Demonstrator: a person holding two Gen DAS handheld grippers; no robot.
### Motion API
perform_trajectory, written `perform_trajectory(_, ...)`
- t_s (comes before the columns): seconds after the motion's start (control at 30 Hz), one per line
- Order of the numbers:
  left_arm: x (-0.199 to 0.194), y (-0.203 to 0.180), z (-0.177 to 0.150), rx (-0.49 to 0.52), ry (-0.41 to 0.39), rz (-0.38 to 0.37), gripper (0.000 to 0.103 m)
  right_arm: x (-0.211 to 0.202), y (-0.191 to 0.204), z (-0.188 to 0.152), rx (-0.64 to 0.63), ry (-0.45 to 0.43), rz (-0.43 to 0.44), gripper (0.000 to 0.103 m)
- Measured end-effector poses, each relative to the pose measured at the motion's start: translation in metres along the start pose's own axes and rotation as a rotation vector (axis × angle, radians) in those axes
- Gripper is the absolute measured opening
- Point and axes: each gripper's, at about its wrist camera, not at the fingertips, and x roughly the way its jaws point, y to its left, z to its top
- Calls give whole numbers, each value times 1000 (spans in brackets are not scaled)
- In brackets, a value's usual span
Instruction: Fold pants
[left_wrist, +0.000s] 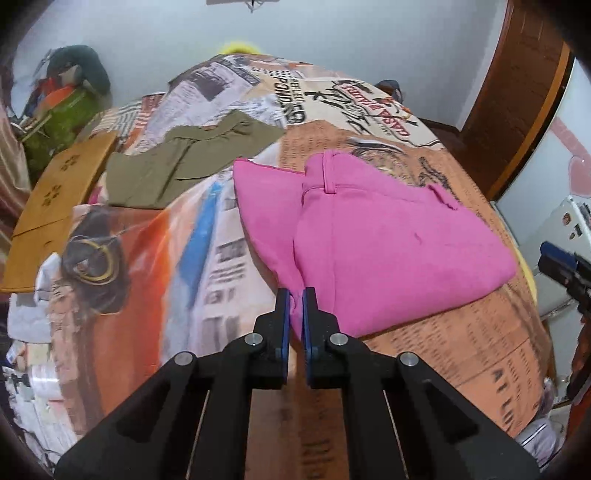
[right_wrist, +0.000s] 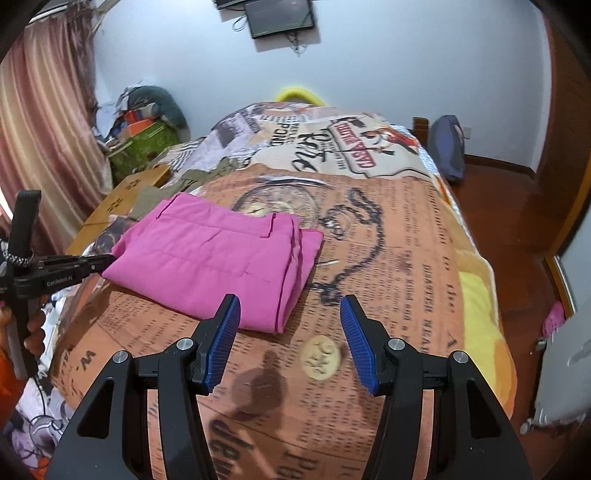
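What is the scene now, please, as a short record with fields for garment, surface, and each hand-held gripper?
garment: pink pants, folded into a compact stack
surface: bed with newspaper-print blanket
left hand-held gripper: shut on an edge of the pink pants
right hand-held gripper: open, nothing between its jaws, near the stack's closest corner
other garment: olive green garment, lying beyond the pink pants
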Motion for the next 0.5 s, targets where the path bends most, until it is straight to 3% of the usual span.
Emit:
perform_trajectory(0.17, -12, 17, 2, 18, -24, 106, 8, 11, 12, 9, -11, 7, 46, 52)
perform_trajectory(0.23, -18, 23, 7, 15, -38, 114, 8, 15, 18, 16, -25, 5, 64, 52)
perform_trajectory(0.4, -33, 12, 31, 74, -89, 77, 9, 32, 34, 34, -71, 4, 98, 52)
perform_trajectory(0.5, -29, -1, 48, 82, -83, -12, 16, 47, 40, 45, -75, 14, 130, 52)
